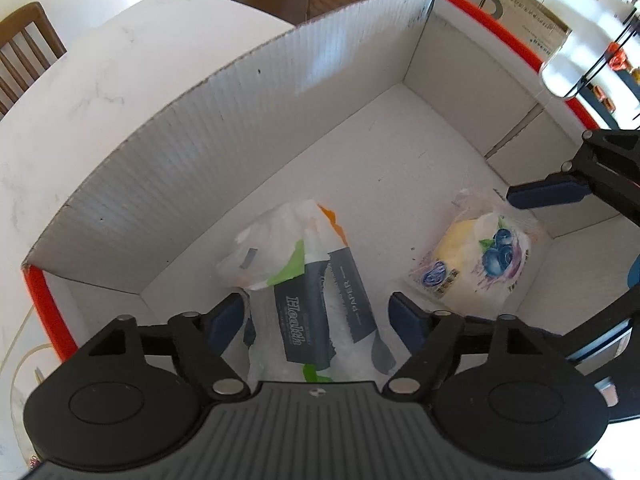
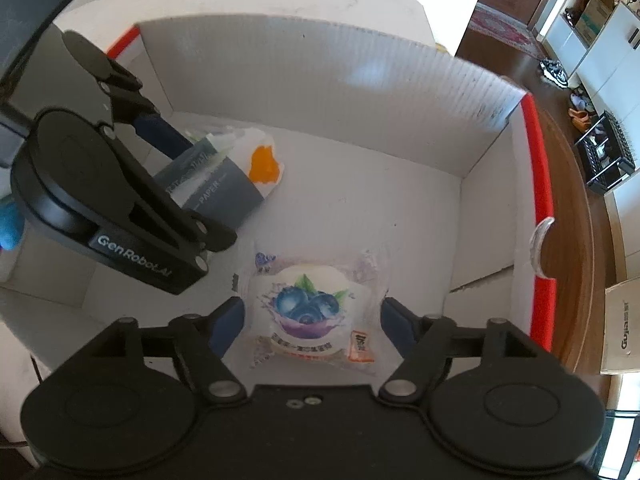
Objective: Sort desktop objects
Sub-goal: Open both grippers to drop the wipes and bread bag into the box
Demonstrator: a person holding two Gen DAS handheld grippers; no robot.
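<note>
A white cardboard box with orange edges holds two items. A tissue pack with a dark "PAPER" label lies on the box floor between the open fingers of my left gripper. It also shows in the right wrist view, with the left gripper over it. A blueberry pastry packet lies between the open fingers of my right gripper. It also shows in the left wrist view, with a right fingertip above it. Neither gripper visibly squeezes its item.
The box sits on a white table. A wooden chair stands at the far left. A cardboard carton stands right of the box. A clear curved plastic piece rests on the box's right rim.
</note>
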